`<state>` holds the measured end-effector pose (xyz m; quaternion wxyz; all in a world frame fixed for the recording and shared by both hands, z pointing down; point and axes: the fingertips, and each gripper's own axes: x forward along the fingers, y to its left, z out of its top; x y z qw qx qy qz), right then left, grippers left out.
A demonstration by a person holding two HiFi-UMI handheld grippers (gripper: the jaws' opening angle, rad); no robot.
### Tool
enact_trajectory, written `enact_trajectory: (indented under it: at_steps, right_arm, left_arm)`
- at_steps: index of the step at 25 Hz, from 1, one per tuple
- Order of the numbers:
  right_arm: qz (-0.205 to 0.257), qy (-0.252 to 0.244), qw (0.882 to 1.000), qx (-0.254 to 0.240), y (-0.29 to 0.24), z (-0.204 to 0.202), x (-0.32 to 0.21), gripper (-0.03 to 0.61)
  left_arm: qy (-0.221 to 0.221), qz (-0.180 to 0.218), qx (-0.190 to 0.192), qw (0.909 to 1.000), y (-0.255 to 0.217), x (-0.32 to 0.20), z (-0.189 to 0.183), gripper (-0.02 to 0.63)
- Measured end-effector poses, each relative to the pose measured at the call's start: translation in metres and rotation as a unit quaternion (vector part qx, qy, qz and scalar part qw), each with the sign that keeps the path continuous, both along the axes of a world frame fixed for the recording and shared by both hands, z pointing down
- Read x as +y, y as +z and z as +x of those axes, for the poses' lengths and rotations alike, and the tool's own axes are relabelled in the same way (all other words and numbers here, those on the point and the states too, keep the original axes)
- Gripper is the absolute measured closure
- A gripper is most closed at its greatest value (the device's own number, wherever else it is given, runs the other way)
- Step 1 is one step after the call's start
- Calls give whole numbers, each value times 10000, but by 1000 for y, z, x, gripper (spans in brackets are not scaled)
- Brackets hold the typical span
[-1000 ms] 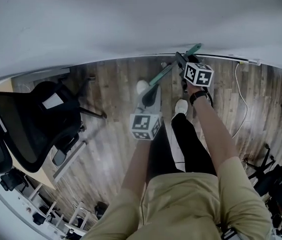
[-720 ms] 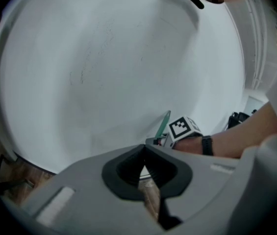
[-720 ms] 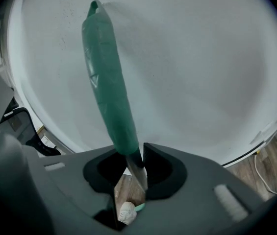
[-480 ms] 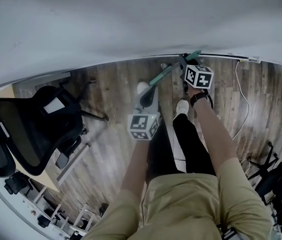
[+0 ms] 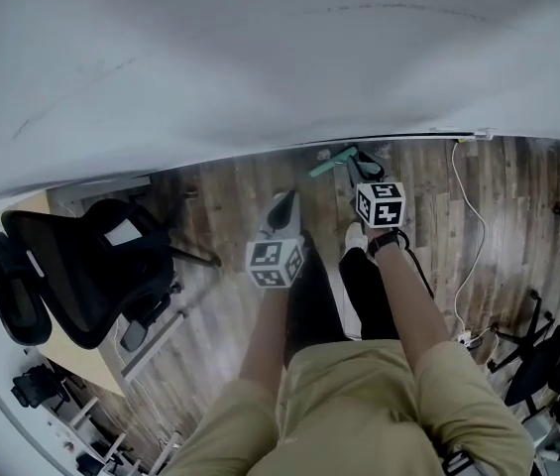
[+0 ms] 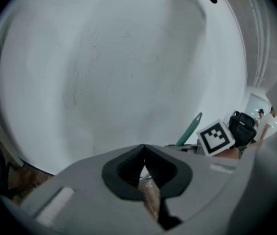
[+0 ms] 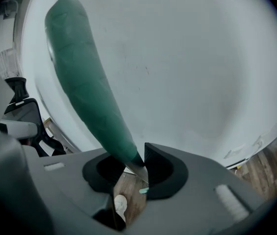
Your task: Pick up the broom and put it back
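The right claw, whose jaws have just been closing, is clenched on the teal plastic broom handle; the left claw has its tips pressed together; compared with a second ago both claws sit higher, nearer the white wall; the handle rises up and leftward from the right claw

place: office | cues: black swivel chair; wood floor; white wall
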<state>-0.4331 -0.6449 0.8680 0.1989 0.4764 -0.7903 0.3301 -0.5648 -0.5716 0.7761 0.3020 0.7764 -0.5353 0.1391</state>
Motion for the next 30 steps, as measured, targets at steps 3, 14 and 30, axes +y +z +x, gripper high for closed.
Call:
enact_trajectory:
  at_steps: [3, 14, 30]
  right_arm:
    - [219, 136, 9997, 13, -46, 15, 1, 471]
    - [1556, 647, 9853, -294, -261, 70, 15, 480]
    - [3436, 174, 9363, -711, -498, 60, 66, 502]
  left_arm:
    - [10, 125, 39, 9999, -30, -4, 6, 614]
    - [191, 1050, 12, 9943, -191, -10, 35, 614]
    - [422, 2586, -5, 9650, -390, 4, 53, 614]
